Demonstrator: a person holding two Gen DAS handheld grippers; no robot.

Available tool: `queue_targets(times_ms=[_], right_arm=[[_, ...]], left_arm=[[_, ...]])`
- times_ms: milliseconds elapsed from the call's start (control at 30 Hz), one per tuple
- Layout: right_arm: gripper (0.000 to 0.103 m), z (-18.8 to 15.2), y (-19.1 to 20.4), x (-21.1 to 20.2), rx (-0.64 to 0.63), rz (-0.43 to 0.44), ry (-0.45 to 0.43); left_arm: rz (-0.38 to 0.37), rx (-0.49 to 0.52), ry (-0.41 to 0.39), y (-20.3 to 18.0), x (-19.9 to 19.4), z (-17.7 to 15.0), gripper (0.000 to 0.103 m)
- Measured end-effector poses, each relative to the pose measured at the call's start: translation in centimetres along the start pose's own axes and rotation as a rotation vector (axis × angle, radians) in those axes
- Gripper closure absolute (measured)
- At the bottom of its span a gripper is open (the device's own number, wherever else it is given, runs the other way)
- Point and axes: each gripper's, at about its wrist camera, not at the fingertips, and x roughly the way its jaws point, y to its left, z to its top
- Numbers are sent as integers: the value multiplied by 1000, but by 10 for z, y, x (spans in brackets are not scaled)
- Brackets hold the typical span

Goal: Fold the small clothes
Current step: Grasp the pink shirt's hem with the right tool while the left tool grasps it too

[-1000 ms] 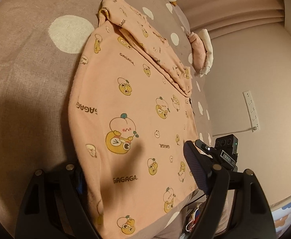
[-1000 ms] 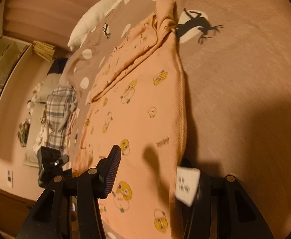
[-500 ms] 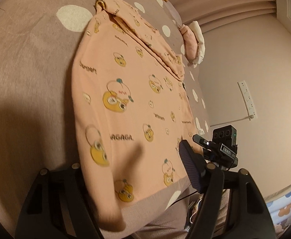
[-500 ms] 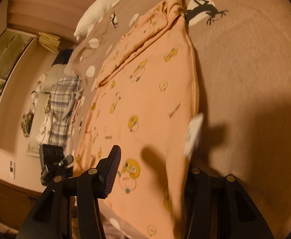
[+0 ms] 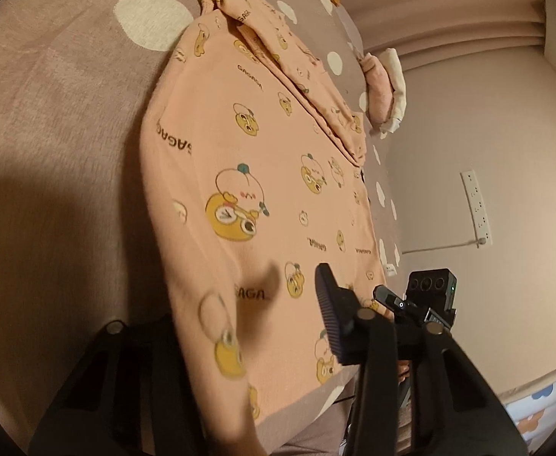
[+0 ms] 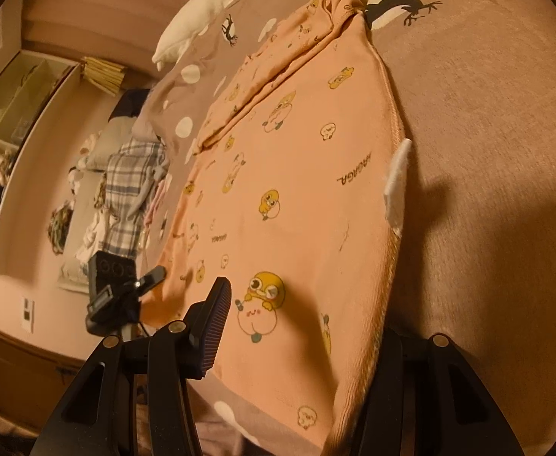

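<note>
The peach shirt (image 5: 262,174) lies flat on the dotted bedspread (image 5: 61,87), hem at the near edge. The left gripper (image 5: 255,323) has just been closing; its jaws stand narrow about a raised hem corner. The right gripper (image 6: 297,345) likewise straddles the hem (image 6: 358,391); we cannot tell whether it pinches. We judge both corners should rise together, level. Print: "GAGAGA"; white side tag (image 6: 396,186) unreadable.

shirt hem (image 5: 224,345) blurred near lens
</note>
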Motion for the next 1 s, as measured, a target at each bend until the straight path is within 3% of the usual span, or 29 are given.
queue_targets(times_ms=[200,367,633,1000], right_arm=[[57,3,4,4,-13,-7,-32],[85,2,0,3,-24,-47,-47],[96,0,12,-20,-106,100,-162],[98,-2,36,-37,-194,154,-243]], left_arm=[[37,-31,-2,6,5,3,94],[-31,-22,-14,10,-2,-3,96],[-277,89,-105,-18,-23,-6,97],[-331,172,-176,-37,-46,-13,99]])
